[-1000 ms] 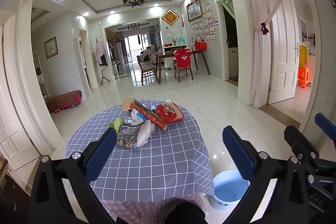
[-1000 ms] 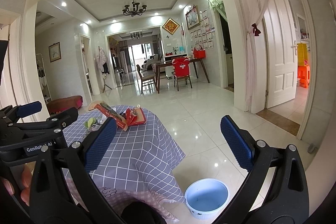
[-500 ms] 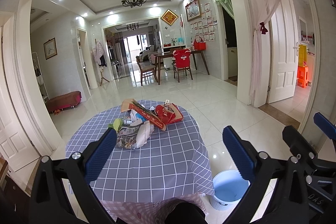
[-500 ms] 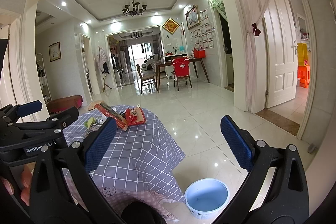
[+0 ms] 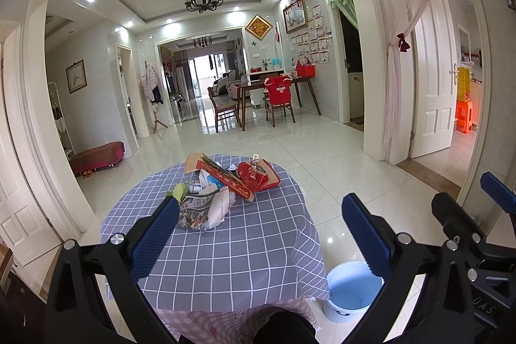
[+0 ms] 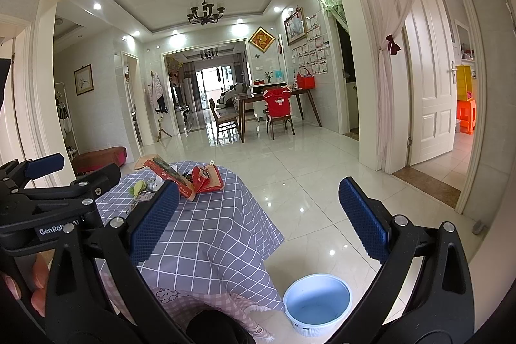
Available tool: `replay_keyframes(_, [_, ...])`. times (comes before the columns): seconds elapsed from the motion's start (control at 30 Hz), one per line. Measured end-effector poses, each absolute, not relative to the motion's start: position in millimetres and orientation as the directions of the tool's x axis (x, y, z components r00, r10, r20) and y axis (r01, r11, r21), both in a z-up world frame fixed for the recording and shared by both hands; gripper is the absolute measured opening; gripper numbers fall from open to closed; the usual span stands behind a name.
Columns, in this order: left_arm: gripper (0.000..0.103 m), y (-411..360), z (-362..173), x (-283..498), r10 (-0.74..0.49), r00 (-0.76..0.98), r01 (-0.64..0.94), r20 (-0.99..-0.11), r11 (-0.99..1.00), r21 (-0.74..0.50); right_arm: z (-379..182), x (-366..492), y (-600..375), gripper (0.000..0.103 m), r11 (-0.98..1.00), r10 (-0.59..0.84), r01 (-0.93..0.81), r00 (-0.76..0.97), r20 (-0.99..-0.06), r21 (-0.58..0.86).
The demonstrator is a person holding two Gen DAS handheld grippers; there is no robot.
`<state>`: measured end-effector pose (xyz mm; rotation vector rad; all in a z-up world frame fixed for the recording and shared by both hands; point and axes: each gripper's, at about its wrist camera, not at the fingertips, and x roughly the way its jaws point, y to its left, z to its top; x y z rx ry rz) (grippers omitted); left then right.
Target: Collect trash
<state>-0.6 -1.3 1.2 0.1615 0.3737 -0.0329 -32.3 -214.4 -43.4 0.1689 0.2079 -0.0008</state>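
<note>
A pile of trash lies on the far half of a round table with a grey checked cloth (image 5: 232,250): crumpled newspaper (image 5: 196,210), white paper (image 5: 222,203), a long red box (image 5: 224,178), a red bag (image 5: 258,174) and a green scrap (image 5: 179,191). The pile also shows in the right wrist view (image 6: 180,179). A light blue bin (image 5: 351,290) stands on the floor right of the table, also in the right wrist view (image 6: 317,302). My left gripper (image 5: 261,234) is open and empty, above the table's near side. My right gripper (image 6: 258,218) is open and empty, right of the table.
The right gripper's body shows at the right edge of the left wrist view (image 5: 477,234). White tiled floor (image 6: 322,182) spreads beyond the table. A dining table with chairs (image 5: 267,99) stands far back. A red bench (image 5: 96,155) sits at the left wall. A white door (image 5: 435,86) stands open right.
Nothing has visibly changed apart from a very slight shift of the views; both grippers stay open in the same places.
</note>
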Motion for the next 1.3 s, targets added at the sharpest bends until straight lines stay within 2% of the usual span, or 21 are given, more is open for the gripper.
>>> replay_keyframes(1.03, [0.099,-2.4,-7.5,-0.1,0.002,0.93,0.059,-0.369,0.986,0.154,-58.0,-25.0,-203.8,0.097,0.983,0.029,0.012,0.975,-0.219,0.185])
replay_keyframes(1.3, [0.099,5.5,-16.4,3.2,0.014,0.924,0.05,-0.382,0.986,0.156,-62.1,-19.1,-206.3,0.097,0.975,0.077,-0.024,0.968,-0.238,0.219])
